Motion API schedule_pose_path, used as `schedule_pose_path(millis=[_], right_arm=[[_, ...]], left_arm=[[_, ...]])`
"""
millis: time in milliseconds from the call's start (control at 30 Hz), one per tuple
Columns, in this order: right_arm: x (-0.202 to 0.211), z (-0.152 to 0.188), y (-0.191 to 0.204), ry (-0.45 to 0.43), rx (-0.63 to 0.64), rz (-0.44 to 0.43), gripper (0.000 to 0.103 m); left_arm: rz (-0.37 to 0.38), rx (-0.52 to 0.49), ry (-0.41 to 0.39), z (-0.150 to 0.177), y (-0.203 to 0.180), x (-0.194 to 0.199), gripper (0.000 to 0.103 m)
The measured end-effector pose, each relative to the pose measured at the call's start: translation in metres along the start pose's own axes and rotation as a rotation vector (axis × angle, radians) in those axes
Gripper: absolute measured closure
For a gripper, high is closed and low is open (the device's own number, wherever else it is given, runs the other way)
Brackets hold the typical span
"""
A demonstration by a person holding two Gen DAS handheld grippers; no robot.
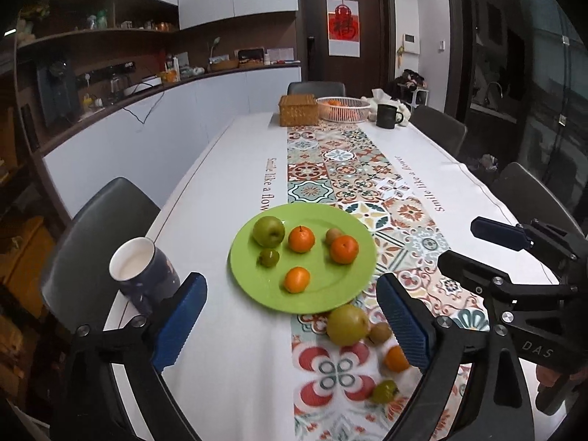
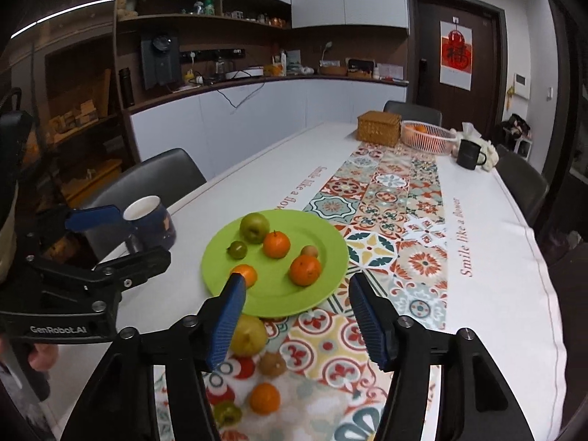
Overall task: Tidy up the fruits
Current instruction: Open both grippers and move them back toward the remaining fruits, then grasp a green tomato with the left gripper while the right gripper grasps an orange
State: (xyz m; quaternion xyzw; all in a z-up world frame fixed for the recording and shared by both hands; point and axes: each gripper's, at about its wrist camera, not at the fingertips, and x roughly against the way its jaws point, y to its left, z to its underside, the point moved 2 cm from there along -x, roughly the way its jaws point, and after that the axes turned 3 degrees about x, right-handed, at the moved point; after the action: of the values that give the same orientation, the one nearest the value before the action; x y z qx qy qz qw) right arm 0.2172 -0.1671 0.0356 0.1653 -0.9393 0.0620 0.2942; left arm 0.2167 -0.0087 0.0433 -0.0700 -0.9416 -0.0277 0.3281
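A green plate point(image 1: 330, 290) point(image 2: 283, 296) carries a green apple point(image 1: 268, 230), three oranges, among them one at the front point(image 1: 296, 279), a small green fruit point(image 1: 269, 258) and a brown kiwi point(image 1: 333, 235). In front of the plate, on the patterned runner, lie a yellow-green pear point(image 1: 347, 325) point(image 2: 250, 334), a kiwi point(image 2: 272, 364), an orange point(image 2: 264, 398) and a small green fruit point(image 2: 227, 413). My left gripper point(image 1: 290, 294) hovers wide open above the plate's near rim, holding nothing. My right gripper point(image 2: 297, 286) is open and empty beside it, over the loose fruit.
A dark blue mug point(image 1: 145, 272) point(image 2: 150, 224) stands left of the plate near the table edge. At the far end are a wicker box point(image 1: 297, 110), a white basket point(image 1: 343, 108) with oranges and a black mug point(image 1: 388, 115). Chairs line both long sides.
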Motion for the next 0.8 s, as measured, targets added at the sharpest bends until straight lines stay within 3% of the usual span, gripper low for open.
schedule_pose_path(millis=[467,800], right_arm=[[0.050,0.035,0.006,-0.007,0.065,-0.022,0.044],[0.047,0.072,0.004,0.059,0.085,-0.011,0.044]], left_arm=[[0.046,-0.027,-0.020,0.050,-0.033,0.042,0.008],[0.100,-0.083,0.051,0.088,-0.052,0.022,0.009]])
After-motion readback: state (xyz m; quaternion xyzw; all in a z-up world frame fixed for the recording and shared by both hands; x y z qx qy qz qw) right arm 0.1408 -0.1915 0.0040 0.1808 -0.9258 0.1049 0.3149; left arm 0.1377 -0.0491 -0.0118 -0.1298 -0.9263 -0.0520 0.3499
